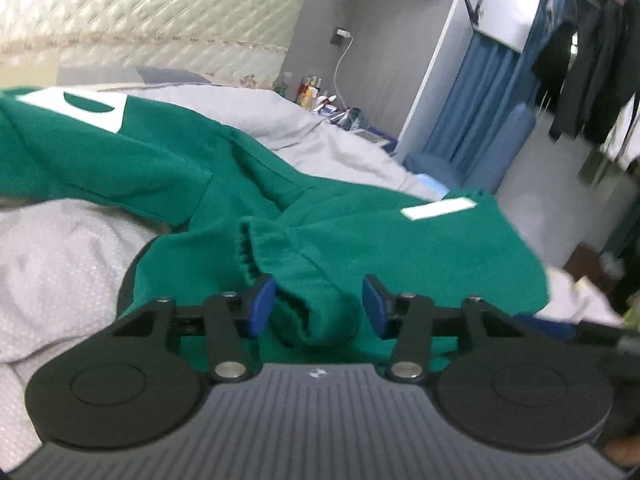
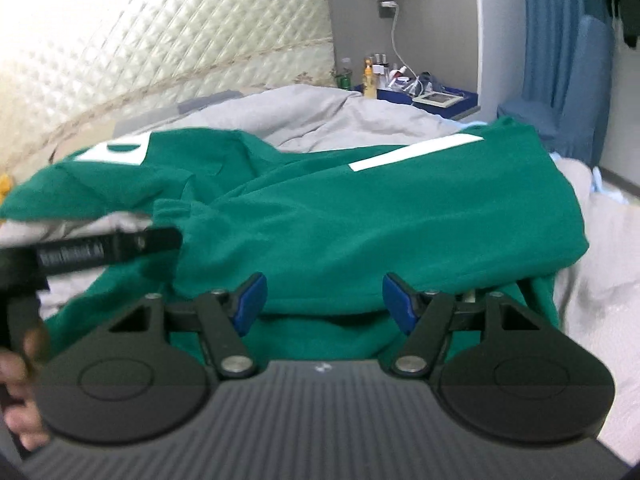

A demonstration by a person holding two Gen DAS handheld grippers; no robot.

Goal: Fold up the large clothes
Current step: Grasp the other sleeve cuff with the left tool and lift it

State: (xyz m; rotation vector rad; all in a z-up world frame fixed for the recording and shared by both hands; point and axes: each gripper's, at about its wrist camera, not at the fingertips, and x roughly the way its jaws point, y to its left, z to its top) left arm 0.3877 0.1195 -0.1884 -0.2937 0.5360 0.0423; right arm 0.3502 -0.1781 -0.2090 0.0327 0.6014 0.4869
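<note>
We see one green garment [image 1: 168, 168] spread over a grey quilt [image 1: 60, 256] on a bed. Its cloth is thick and matte, with white blocks printed on it: a large shape near the far left end and a narrow white bar [image 1: 438, 208] towards the right. In the left wrist view a gathered, ribbed cuff [image 1: 256, 248] lies bunched just ahead of the left gripper [image 1: 318, 304]. The garment is rumpled, with one layer lapped over another across the middle.

The left gripper has its two blue pads [image 1: 262, 306] apart, with a fold of green cloth lying between them; the left-hand pad touches the fold, the other stands clear of it, so it has no grip. The right gripper [image 2: 322, 302] holds its pads wider, poised over the near hem [image 2: 320, 308] of the garment [image 2: 400, 216], with cloth below and between them; neither pad presses on anything.

We count two grippers, two pads on each, one garment, one quilt.

Only the right wrist view shows the left tool from the side, a black bar [image 2: 108, 250] reaching onto the cloth, and a hand [image 2: 20, 392] at the lower left edge. Only the left wrist view shows dark clothes hanging [image 1: 592, 64] at the far right. Both show the quilted headboard [image 1: 140, 4], blue curtain [image 1: 480, 92] and a cluttered bedside shelf [image 2: 424, 96].
</note>
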